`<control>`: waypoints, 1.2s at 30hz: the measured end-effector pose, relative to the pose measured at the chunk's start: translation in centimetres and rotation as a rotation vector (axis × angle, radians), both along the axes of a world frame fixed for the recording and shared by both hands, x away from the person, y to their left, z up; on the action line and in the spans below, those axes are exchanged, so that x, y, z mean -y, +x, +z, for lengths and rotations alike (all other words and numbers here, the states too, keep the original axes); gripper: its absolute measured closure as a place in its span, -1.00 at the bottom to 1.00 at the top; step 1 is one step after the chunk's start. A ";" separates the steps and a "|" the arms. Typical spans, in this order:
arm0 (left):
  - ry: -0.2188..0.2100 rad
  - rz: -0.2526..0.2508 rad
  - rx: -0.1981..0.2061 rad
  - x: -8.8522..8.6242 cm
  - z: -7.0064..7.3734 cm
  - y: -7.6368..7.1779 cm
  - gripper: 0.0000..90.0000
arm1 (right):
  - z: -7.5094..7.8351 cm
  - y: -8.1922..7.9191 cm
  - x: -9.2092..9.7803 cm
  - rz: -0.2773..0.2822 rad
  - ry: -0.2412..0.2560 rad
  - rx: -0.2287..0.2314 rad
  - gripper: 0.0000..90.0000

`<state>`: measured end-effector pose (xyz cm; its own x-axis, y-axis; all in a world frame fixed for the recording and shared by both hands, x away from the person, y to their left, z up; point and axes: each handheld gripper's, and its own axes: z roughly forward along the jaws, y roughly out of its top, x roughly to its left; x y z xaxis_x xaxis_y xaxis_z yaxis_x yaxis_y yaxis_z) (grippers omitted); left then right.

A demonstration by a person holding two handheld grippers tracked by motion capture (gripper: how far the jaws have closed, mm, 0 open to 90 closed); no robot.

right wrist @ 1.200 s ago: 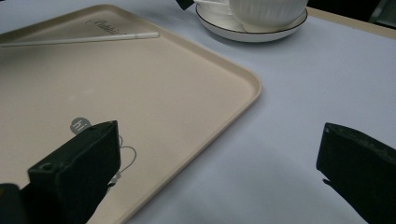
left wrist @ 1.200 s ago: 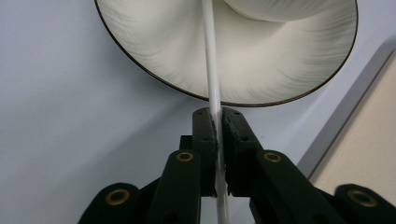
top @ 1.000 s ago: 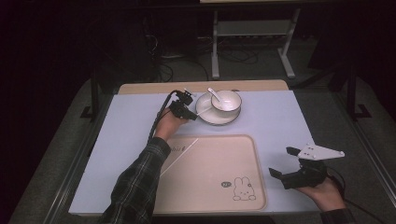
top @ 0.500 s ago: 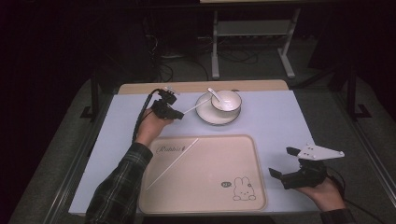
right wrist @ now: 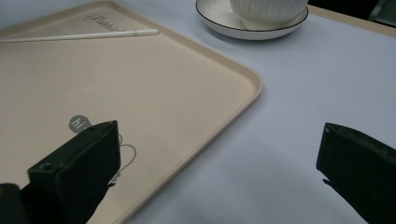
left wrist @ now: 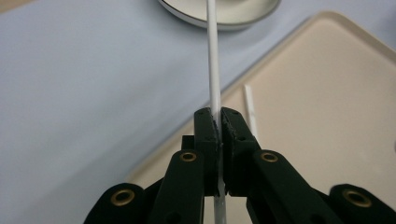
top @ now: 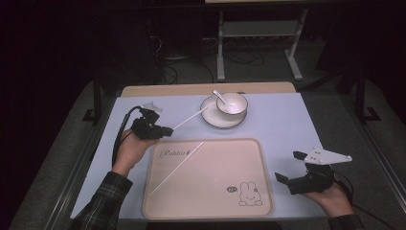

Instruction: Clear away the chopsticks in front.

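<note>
Reaching forward, left tongs (top: 165, 130) clamp a chopstick (top: 190, 118); right tongs (top: 287, 167) rest apart.

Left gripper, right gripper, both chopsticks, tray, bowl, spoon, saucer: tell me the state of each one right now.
Left gripper: shut on the held chopstick.
Held chopstick: clamped near one end, far end towards the saucer.
Right gripper: open, holding nothing.
Second chopstick: lying flat on the tray.
Tray: flat on the table.
Bowl: upright on the saucer.
Spoon: resting in the bowl.
Saucer: flat on the table.

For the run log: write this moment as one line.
left gripper: shut on chopstick | second chopstick: on tray | right gripper: open, idle
</note>
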<state>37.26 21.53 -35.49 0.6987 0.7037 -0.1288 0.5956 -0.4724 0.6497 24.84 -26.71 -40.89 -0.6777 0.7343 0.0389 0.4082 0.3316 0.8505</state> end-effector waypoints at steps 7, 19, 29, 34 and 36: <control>-0.024 -0.015 -0.007 -0.5 -1.2 -4.3 0.91 | 0.0 0.0 -0.2 0.003 -0.005 0.000 -1.00; 0.025 -0.012 -0.050 -0.8 -4.2 -9.4 0.91 | 0.0 0.0 -0.2 0.003 -0.011 0.001 -1.00; 0.064 -0.004 -0.084 -0.6 -5.8 -9.6 0.89 | 0.0 0.0 -0.2 0.003 -0.013 -0.004 -1.00; 0.102 0.003 -0.095 -0.5 -6.3 -9.5 0.88 | 0.0 0.0 -0.2 0.004 -0.013 -0.004 -1.00; 0.104 -0.001 -0.096 -0.4 -6.4 -9.5 0.84 | 0.0 0.0 -0.2 0.004 -0.013 -0.004 -1.00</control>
